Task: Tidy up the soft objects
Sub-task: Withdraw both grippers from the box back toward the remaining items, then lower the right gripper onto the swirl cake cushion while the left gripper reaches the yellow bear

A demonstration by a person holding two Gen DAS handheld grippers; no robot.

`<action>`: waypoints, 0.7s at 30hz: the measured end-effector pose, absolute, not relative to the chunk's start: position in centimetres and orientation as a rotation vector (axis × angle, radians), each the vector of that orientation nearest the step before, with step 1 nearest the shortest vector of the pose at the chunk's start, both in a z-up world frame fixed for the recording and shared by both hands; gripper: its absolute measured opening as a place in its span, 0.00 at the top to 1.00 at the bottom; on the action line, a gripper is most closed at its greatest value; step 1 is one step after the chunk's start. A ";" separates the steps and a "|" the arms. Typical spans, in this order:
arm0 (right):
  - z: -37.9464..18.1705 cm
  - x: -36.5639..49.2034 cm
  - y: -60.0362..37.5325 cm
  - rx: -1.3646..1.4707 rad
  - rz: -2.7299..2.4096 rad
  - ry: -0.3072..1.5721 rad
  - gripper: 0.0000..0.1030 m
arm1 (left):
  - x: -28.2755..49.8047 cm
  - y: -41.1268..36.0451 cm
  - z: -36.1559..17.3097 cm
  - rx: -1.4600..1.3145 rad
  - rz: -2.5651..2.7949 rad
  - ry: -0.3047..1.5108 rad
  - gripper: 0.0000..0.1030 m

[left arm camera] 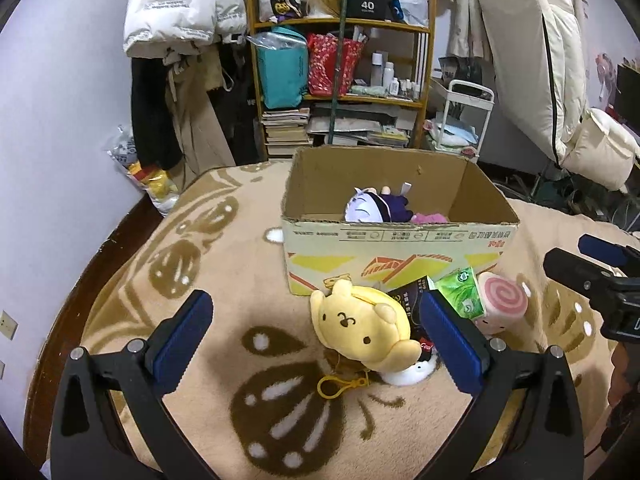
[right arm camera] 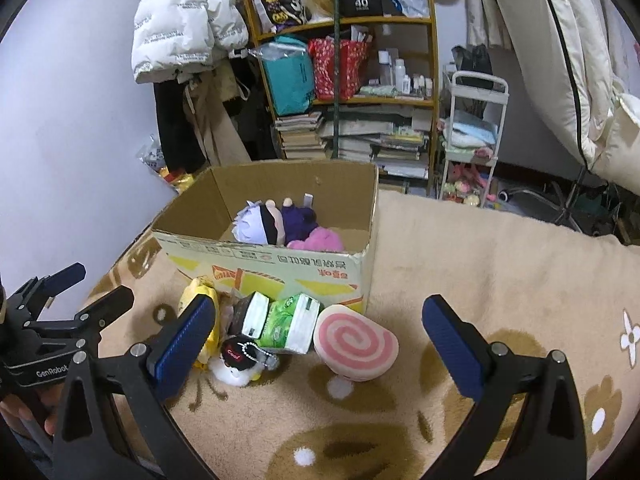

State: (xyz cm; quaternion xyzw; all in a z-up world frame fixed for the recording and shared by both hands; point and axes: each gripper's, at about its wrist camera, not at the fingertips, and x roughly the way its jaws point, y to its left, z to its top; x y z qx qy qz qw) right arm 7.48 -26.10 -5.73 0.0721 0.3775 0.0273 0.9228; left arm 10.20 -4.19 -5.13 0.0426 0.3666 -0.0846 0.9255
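Both grippers are held low over a fuzzy tan blanket (left arm camera: 200, 264) with brown flower shapes. Left gripper (left arm camera: 316, 344) has its blue fingers (left arm camera: 186, 344) spread wide apart, and they hold nothing. A yellow puppy plush (left arm camera: 366, 326) lies on the blanket between them, closer to the right-hand finger, with a yellow clip (left arm camera: 340, 386) hanging from it. Just beside the puppy lies a small white plush with a dark hat (right arm camera: 240, 362). Next come a dark packet (right arm camera: 242, 312) and a green tissue pack (right arm camera: 290, 322), leaning by the front of the box. Then comes a pink swirl roll plush (right arm camera: 354, 342), touching the tissue pack.

Right gripper (right arm camera: 320, 344) is wide open too, and it holds nothing. The pink swirl roll lies between its fingers (right arm camera: 452, 350).

Behind the toys stands an open cardboard box (right arm camera: 280, 272). Inside it lie a doll with pale purple hair (right arm camera: 260, 226) and a pink plush (right arm camera: 318, 240), touching each other.
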 end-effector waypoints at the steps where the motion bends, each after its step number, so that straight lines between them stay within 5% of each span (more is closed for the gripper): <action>1: -6.0 7.7 -26.2 0.158 0.057 0.785 0.00 | 10.4 -4.4 -5.3 0.090 -0.178 0.753 0.01; 21: -10.7 12.2 -28.4 0.236 -0.004 0.917 0.00 | 15.6 -7.9 -10.0 0.124 -0.207 0.872 0.01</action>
